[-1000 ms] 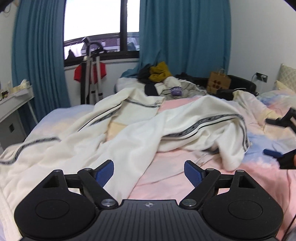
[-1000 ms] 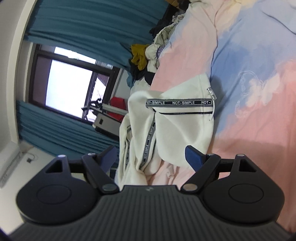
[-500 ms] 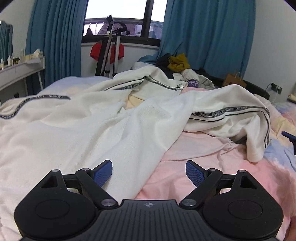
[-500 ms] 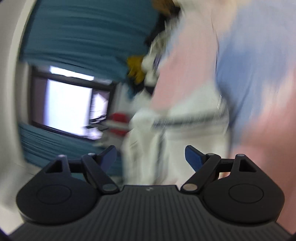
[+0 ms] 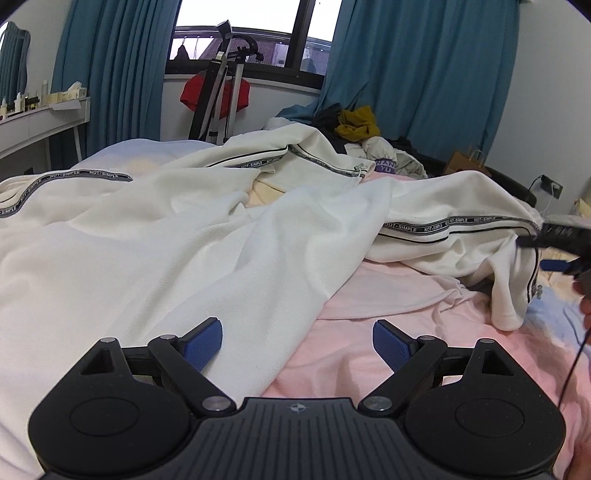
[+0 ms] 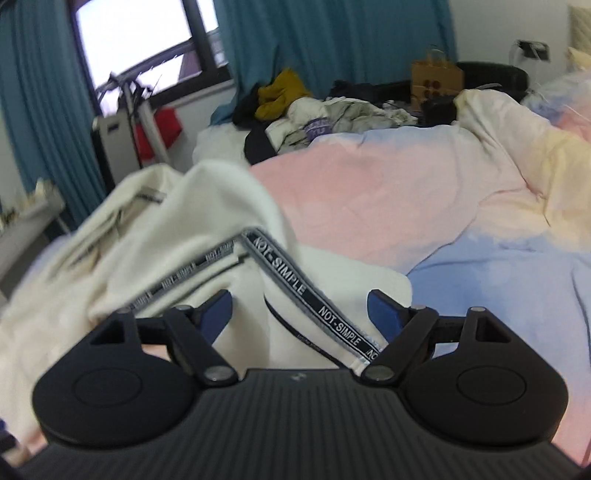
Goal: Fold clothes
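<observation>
Bed (image 5: pixel 388 347): covered by a quilt in pink, blue and pale yellow, rumpled.
Curtains (image 5: pixel 417 74): teal, hanging on both sides of the window (image 5: pixel 236 22).
Garment (image 5: pixel 177 243): cream white, spread crumpled across the bed, running from the near left to the far right; grey printed tape (image 5: pixel 454 224) along its seams; one end drooping at the right.
Clothes pile (image 5: pixel 358 122): far end of the bed, mustard piece on top, dark and pale pieces beneath.
Paper bag (image 6: pixel 437 79): brown, beyond the pile, near the wall.
Left gripper (image 5: pixel 295 338): blue pads wide apart, holding nothing; low over the garment's near edge where it meets the pink quilt.
Right gripper (image 6: pixel 299 312): pads wide apart, straddling a taped fold of the garment (image 6: pixel 207 236); not clamped on it.
</observation>
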A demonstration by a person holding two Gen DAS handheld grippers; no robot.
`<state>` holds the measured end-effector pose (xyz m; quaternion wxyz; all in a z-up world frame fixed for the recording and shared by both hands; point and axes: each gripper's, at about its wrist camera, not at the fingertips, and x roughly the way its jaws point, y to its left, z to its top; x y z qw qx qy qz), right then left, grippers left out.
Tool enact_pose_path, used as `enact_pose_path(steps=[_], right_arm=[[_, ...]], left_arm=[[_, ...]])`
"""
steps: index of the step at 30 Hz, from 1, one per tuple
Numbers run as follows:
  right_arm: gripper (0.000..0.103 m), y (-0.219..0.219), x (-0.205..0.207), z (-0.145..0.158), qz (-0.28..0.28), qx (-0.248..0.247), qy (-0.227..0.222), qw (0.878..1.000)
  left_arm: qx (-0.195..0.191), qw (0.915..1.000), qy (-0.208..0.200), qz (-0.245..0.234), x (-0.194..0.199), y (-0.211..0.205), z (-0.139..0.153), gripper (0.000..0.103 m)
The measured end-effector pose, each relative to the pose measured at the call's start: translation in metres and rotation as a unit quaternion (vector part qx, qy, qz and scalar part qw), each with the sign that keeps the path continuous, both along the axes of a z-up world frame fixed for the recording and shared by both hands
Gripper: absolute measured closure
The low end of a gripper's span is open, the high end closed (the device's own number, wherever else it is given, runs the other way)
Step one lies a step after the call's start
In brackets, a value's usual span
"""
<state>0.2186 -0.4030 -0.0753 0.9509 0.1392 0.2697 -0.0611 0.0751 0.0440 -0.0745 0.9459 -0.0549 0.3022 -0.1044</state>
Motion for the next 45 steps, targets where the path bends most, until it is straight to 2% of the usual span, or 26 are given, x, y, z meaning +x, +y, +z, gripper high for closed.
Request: enact_pose_path(steps=[6, 8, 11, 12, 13, 15, 19, 25, 28, 31, 33, 35, 40, 43, 45], right_arm=[[0.022, -0.001, 0.01, -0.013, -0.02, -0.02, 0.005, 1.0], [0.029, -0.004, 0.012, -0.017, -0.031, -0.024, 0.011, 0.999], [0.068, -0.01, 0.011, -0.02, -0.046, -0.02, 0.024, 0.998], [0.072, -0.013, 0.01, -0.021, -0.052, -0.013, 0.033, 0.998], [0.081, -0.015, 0.009, -0.021, -0.061, -0.009, 0.037, 0.997], [0.088, -0.021, 0.005, -0.021, -0.084, -0.008, 0.037, 0.996], [0.091, -0.04, -0.007, -0.013, -0.136, 0.017, 0.009, 0.991], [0.093, -0.047, -0.029, 0.014, -0.195, -0.015, -0.093, 0.976], [0.093, -0.044, -0.043, 0.025, -0.217, -0.054, -0.168, 0.96], [0.093, -0.044, -0.052, 0.033, -0.258, -0.099, -0.201, 0.94], [0.093, -0.048, -0.057, 0.033, -0.29, -0.11, -0.204, 0.929], [0.093, -0.056, -0.06, 0.028, -0.316, -0.103, -0.191, 0.924], [0.093, -0.087, -0.055, -0.003, -0.324, -0.019, -0.096, 0.941], [0.092, -0.096, -0.058, -0.023, -0.32, 0.024, -0.049, 0.946], [0.091, -0.099, -0.063, -0.032, -0.315, 0.053, -0.034, 0.947]], left_arm=[[0.002, 0.9999, -0.011, 0.009, -0.003, -0.002, -0.003, 0.013], [0.007, 0.9998, -0.016, 0.011, -0.004, -0.002, -0.003, 0.013], [0.006, 0.9997, -0.014, 0.017, -0.004, -0.001, -0.004, 0.013], [0.003, 0.9998, -0.01, 0.019, -0.003, -0.001, -0.004, 0.013], [0.002, 0.9998, -0.009, 0.02, -0.003, -0.001, -0.004, 0.013], [0.002, 0.9997, -0.009, 0.022, -0.003, -0.001, -0.004, 0.013], [0.001, 0.9996, -0.011, 0.027, -0.003, 0.001, -0.004, 0.013], [-0.016, 0.9992, -0.014, 0.035, -0.003, 0.007, -0.004, 0.013], [-0.028, 0.9987, -0.016, 0.04, -0.004, 0.011, -0.002, 0.013], [-0.042, 0.9978, -0.018, 0.048, -0.006, 0.017, 0.0, 0.013], [-0.054, 0.9969, -0.018, 0.055, -0.007, 0.021, 0.002, 0.013], [-0.071, 0.9954, -0.017, 0.062, -0.007, 0.028, 0.003, 0.013], [-0.091, 0.9935, -0.009, 0.068, -0.006, 0.036, 0.004, 0.014], [-0.105, 0.992, -0.002, 0.07, -0.006, 0.04, 0.006, 0.013], [-0.122, 0.9898, 0.005, 0.073, -0.008, 0.043, 0.008, 0.013]])
